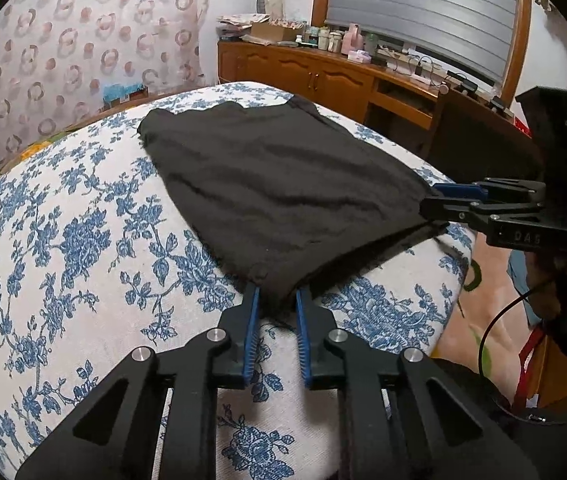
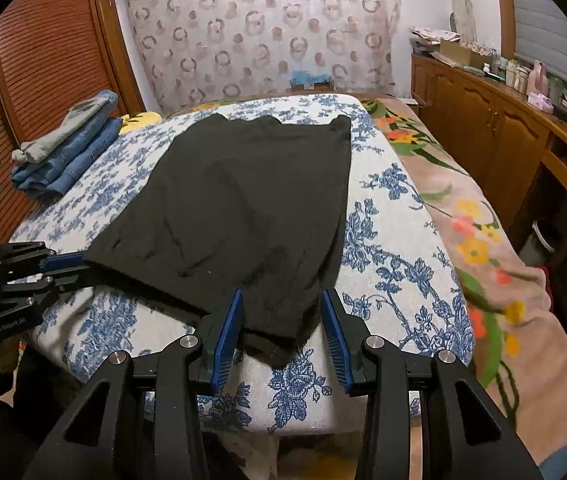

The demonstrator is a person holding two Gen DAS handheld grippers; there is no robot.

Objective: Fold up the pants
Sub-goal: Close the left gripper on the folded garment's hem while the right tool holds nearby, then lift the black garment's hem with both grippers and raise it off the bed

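Both grippers at the near hem of the black pants, which run lengthwise away from them.

Left gripper [image 1: 277,300] pinches the near left corner of the pants [image 1: 275,184]; right gripper [image 2: 279,312] straddles the near right corner, jaws spread, not visibly pressing. The pants lie flat on the floral cushion [image 2: 395,216], long axis toward the far edge.

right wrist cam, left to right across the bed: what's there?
left gripper at the pants' corner → folded jeans stack → black pants → blue floral cover → flowered blanket → wooden cabinet
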